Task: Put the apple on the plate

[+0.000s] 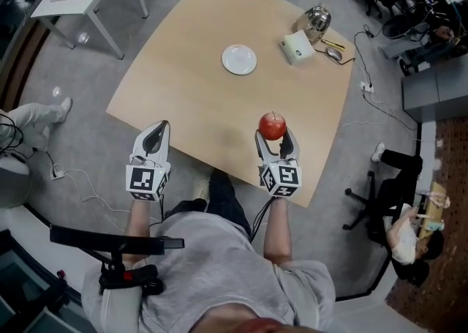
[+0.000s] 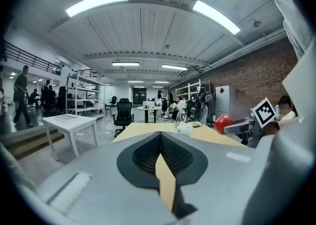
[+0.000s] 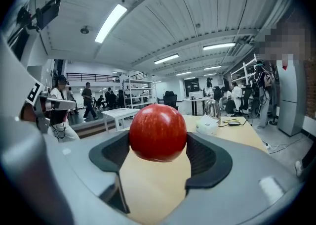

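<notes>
Apple [image 3: 158, 132] in right claw [image 1: 274, 134], plate [image 1: 239, 59] well apart

Between the right gripper [image 1: 273, 132], closed round the red apple [image 1: 272, 125], and the round white plate [image 1: 239, 59], only bare light wooden tabletop [image 1: 197, 94] is seen, so an open lane is left across it. The plate's right side is flanked by a white box [image 1: 296, 47] and a shiny metal kettle [image 1: 317, 21], both near it but apart. The left gripper [image 1: 161, 128], jaws together, is found well to the left of that lane.
</notes>
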